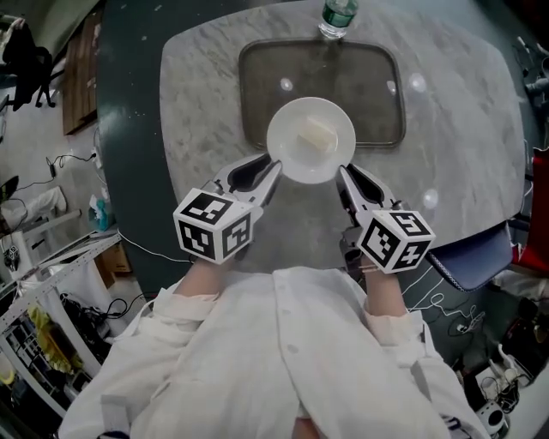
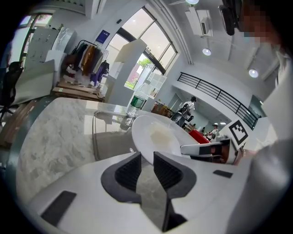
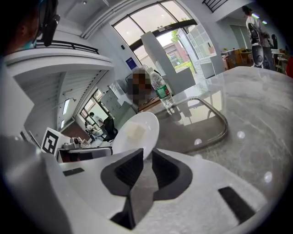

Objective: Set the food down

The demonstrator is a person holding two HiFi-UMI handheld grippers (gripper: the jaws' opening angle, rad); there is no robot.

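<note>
I have a white plate [image 1: 310, 140] held between my two grippers. The left gripper [image 1: 273, 167] has its fingers pinched on the left rim of the plate. The right gripper [image 1: 343, 171] has its fingers pinched on the right rim. In the left gripper view, the plate's edge [image 2: 155, 137] goes right in between the two dark pads [image 2: 129, 170]. The right gripper view shows the same thing from the other side, with the rim [image 3: 135, 132] tucked between its pads [image 3: 164, 170].

The food [image 1: 316, 133] is a small pale lump. It sits in the middle of the plate.

From the head view, the plate is over the near edge of a dark tray [image 1: 257, 86]. The tray lies flat on a grey stone table [image 1: 206, 77]. In the gripper views the plate looks lifted a little off the tray, not resting on it.

A bottle [image 1: 337, 17] with a green label stands upright at the far edge of the tray, well apart from the plate.

My white sleeves show at the bottom of the head view.
</note>
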